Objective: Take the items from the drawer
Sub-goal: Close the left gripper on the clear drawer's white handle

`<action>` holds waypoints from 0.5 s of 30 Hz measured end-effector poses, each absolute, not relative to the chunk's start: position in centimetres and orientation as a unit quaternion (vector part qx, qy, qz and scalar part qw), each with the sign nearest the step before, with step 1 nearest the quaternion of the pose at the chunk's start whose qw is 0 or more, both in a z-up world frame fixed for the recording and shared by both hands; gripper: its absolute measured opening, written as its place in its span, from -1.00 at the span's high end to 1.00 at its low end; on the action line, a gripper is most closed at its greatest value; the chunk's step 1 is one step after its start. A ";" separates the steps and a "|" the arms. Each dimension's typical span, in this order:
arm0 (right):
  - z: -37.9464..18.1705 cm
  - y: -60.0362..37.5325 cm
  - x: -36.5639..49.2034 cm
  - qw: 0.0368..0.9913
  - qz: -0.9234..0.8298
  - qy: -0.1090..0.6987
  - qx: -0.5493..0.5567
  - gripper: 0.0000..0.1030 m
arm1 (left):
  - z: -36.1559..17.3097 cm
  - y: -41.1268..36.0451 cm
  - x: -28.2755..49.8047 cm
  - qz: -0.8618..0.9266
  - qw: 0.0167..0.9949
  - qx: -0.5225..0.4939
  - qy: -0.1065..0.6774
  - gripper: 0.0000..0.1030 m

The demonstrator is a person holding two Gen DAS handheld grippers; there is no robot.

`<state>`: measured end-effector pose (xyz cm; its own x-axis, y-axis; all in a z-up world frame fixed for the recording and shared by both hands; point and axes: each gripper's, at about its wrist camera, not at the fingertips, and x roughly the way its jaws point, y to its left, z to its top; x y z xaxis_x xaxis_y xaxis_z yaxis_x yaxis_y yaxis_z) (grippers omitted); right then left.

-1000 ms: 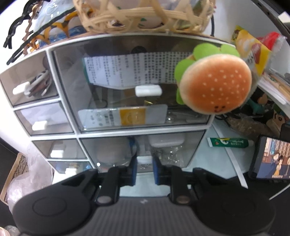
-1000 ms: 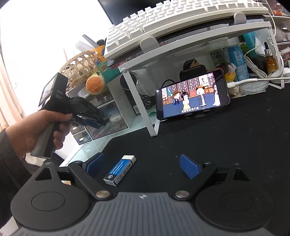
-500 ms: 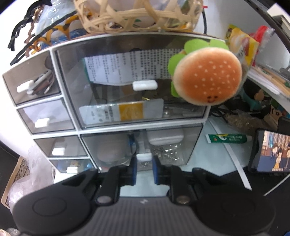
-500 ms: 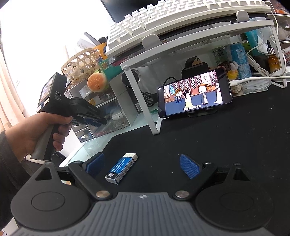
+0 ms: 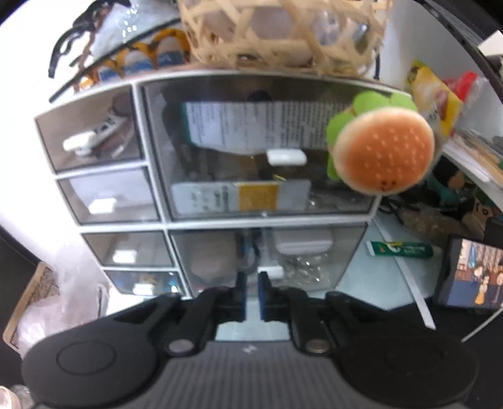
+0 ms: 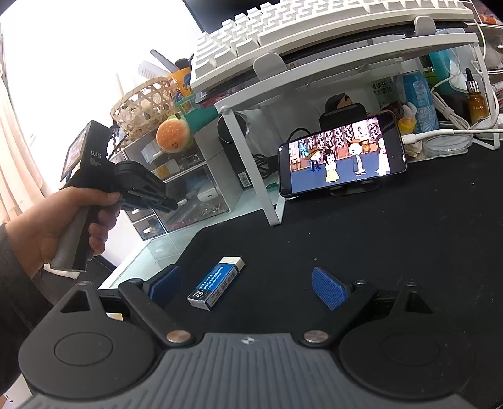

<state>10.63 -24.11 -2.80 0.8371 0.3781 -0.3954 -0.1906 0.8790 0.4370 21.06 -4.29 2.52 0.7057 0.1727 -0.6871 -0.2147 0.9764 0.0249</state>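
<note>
the left gripper (image 5: pixel 251 291) sits low in front of the clear desktop drawer unit (image 5: pixel 151 163), its blue pads drawn nearly together with only a thin gap between them. just beyond and slightly right of the fingertips is the white handle (image 5: pixel 271 270) of the bottom large drawer (image 5: pixel 267 254); the view is blurred, and i cannot tell whether the pads touch the handle, though it does not sit between them. inside that drawer lie a white case (image 5: pixel 301 240) and a heap of small shiny bits (image 5: pixel 298 267).

a plush hamburger (image 5: pixel 382 151) hangs in front of the upper large drawer's right corner, above the gripper's line. a woven basket (image 5: pixel 283 31) stands on top of the unit.

the right gripper (image 6: pixel 246 284) hovers over the black desk mat (image 6: pixel 393 239) with its jaws spread wide, holding nothing. a blue-sleeved eraser (image 6: pixel 217 282) lies on the mat between its fingers. farther back a phone (image 6: pixel 342 154) stands under the white riser (image 6: pixel 276 103) carrying a keyboard (image 6: pixel 314 28).
</note>
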 end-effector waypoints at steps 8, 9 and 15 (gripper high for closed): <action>-2.9 -24.1 10.6 0.938 0.156 0.242 0.194 -0.82 | 3.1 -3.2 22.2 0.097 0.925 -0.034 0.365 0.43; -2.9 -24.1 10.6 0.938 0.156 0.242 0.195 -0.82 | 2.9 -3.3 22.3 0.097 0.925 -0.036 0.366 0.43; -2.8 -24.1 10.5 0.937 0.158 0.245 0.191 -0.82 | 2.1 -3.8 23.4 0.110 0.924 -0.044 0.364 0.46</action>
